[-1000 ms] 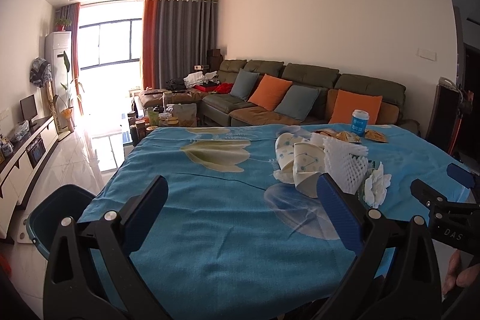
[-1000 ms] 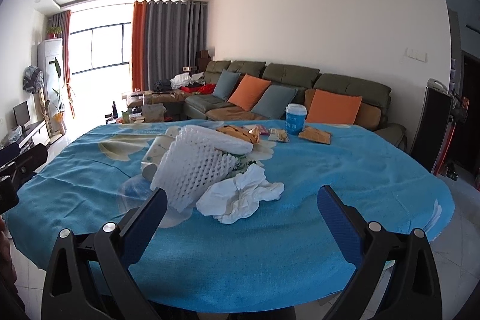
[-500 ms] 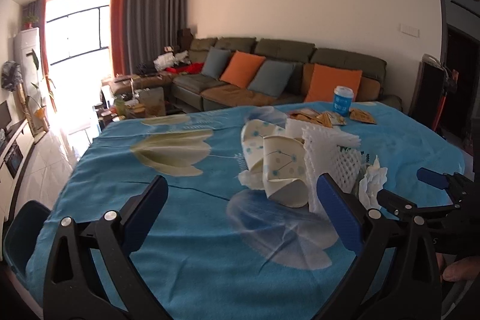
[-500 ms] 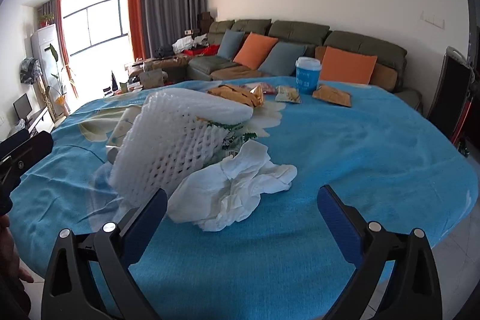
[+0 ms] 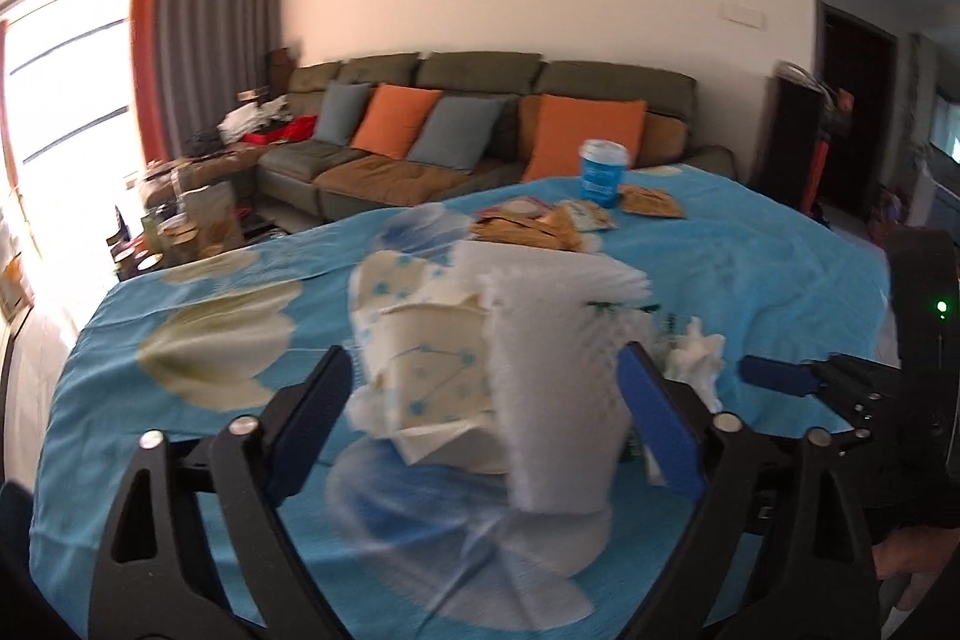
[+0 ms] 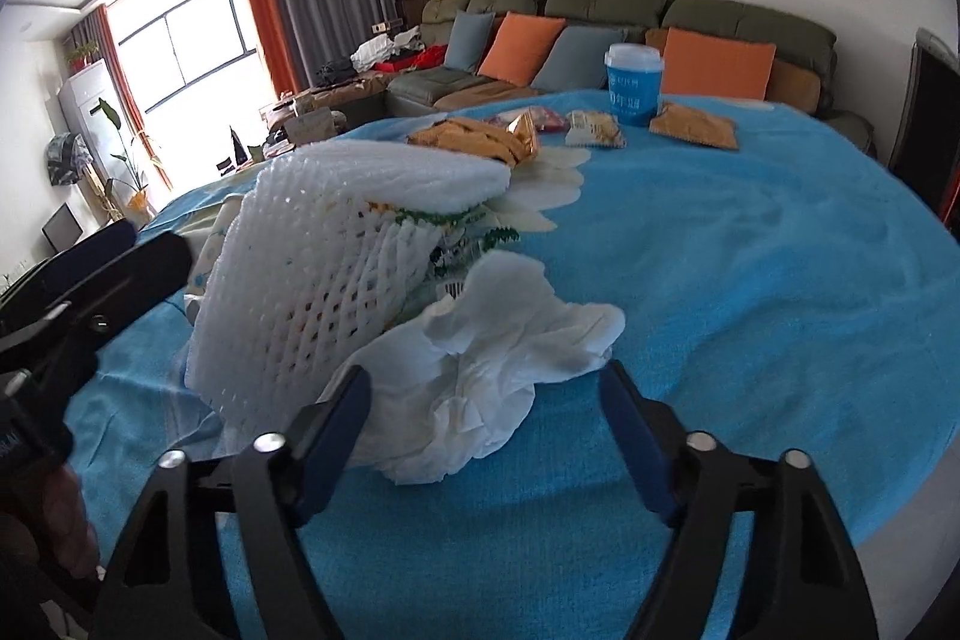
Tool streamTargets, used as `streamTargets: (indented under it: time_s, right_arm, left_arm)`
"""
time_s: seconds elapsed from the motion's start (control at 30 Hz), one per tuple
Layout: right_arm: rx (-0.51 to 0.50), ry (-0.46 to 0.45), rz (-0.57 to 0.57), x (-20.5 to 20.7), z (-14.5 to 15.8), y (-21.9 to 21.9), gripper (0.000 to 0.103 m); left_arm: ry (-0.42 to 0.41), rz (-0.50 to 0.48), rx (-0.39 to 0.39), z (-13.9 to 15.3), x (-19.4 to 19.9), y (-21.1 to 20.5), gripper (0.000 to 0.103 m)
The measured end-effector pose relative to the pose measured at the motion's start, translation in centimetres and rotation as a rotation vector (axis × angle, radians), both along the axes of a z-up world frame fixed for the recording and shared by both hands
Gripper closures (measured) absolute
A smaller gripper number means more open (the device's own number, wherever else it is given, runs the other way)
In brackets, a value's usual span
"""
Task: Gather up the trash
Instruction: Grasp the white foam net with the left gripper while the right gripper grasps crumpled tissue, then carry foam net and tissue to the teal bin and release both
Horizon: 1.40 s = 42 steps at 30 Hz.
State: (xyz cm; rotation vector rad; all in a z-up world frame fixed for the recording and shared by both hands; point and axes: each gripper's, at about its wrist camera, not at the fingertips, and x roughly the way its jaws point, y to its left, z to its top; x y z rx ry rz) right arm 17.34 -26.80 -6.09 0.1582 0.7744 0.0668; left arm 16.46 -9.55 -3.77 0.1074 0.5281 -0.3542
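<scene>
Both grippers have been brought in close to the heap of trash on the blue tablecloth (image 6: 750,280), which a second ago was viewed from well back. The left gripper (image 5: 486,400) is now set around the paper cups (image 5: 420,358) and the white foam net (image 5: 558,376), and its jaws have just been closing, though the pads are not yet seen pressing. The right gripper (image 6: 483,400) is placed about the crumpled tissue (image 6: 486,358); its jaws have likewise been closing, still fairly wide. Two grasps are judged imminent (the snack wrappers (image 6: 480,139) and blue cup (image 6: 633,85) farther back remain untouched).
</scene>
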Motion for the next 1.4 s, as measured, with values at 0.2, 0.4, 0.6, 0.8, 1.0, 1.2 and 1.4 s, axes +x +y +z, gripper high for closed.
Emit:
streamTargets:
  time_s: [0.2, 0.4, 0.6, 0.8, 1.0, 1.2, 1.4]
  right_arm:
    - [0.056, 0.037, 0.012, 0.1, -1.0, -0.6, 0.045]
    - [0.095, 0.037, 0.027, 0.0, -1.1, -1.0, 0.066]
    - [0.16, 0.042, 0.041, -0.1, -1.3, -1.7, 0.086]
    - [0.192, 0.0, 0.049, -1.3, -0.4, -2.0, 0.093]
    - [0.181, -0.071, 0.051, -2.6, 1.7, -2.3, 0.094]
    - [0.164, -0.153, 0.089, -3.8, 4.9, -1.0, 0.094]
    - [0.154, -0.202, 0.224, -4.5, 7.5, 3.8, 0.094]
  left_arm:
    - [0.066, -0.057, -0.002, -1.3, 1.3, -2.0, 0.029]
    - [0.136, -0.074, -0.007, -2.8, 2.1, -2.7, 0.043]
    - [0.169, -0.098, 0.014, -3.5, 2.0, -3.1, 0.077]
    - [0.149, -0.111, 0.002, -3.0, 1.2, -3.0, 0.091]
    - [0.085, -0.108, -0.04, -0.8, -0.4, -2.2, 0.091]
    - [-0.004, -0.053, -0.094, 2.4, -3.7, 0.7, 0.092]
    - [-0.084, 0.088, -0.107, 4.6, -8.7, 6.3, 0.092]
